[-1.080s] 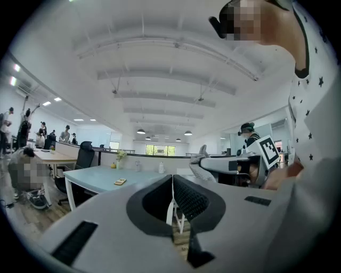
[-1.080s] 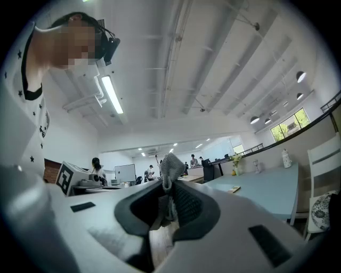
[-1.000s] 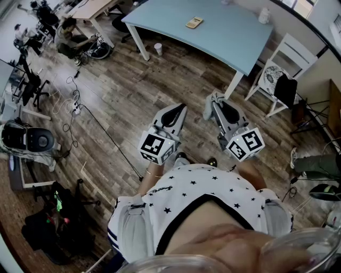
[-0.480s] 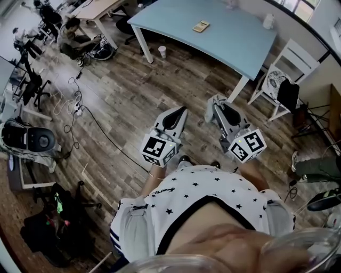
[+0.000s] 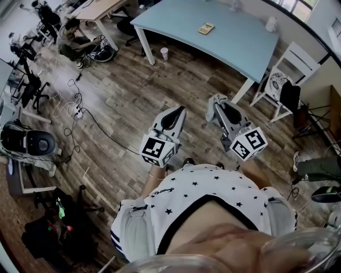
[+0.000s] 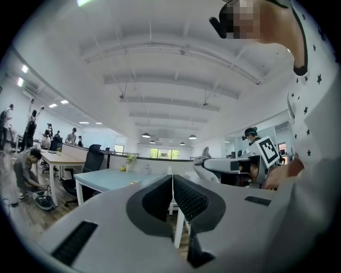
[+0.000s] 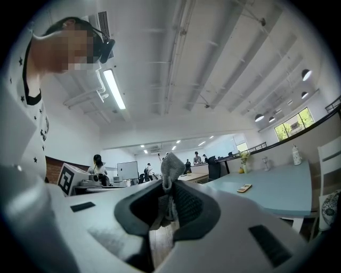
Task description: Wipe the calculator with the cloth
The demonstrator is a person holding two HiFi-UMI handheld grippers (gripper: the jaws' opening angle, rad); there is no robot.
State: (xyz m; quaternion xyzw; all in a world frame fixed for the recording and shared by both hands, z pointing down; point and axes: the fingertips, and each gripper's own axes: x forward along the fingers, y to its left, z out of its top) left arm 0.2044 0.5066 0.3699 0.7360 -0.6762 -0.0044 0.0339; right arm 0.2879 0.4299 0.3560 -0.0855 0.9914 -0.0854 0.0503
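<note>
The calculator [image 5: 206, 28] is a small yellowish slab on the far light-blue table [image 5: 234, 42], well ahead of both grippers. In the right gripper view the calculator [image 7: 245, 187] lies flat on that table [image 7: 277, 194]. My right gripper [image 5: 215, 102] is shut on a grey cloth [image 5: 211, 105], held above the wooden floor. The cloth [image 7: 171, 166] sticks up out of the shut jaws of the right gripper [image 7: 169, 201]. My left gripper [image 5: 179, 112] hovers beside it, shut with nothing in it. The left gripper [image 6: 172, 180] shows its jaws pressed together.
A paper cup [image 5: 164, 53] stands on the floor by a table leg. A bottle [image 5: 271, 23] is on the table's far right. A white chair [image 5: 281, 77] stands to the right. Cables [image 5: 74, 106] trail over the floor at left, near people at a wooden desk [image 5: 98, 9].
The table and calculator have drifted lower in the head view, a little nearer. Both grippers keep the same pose and hold.
</note>
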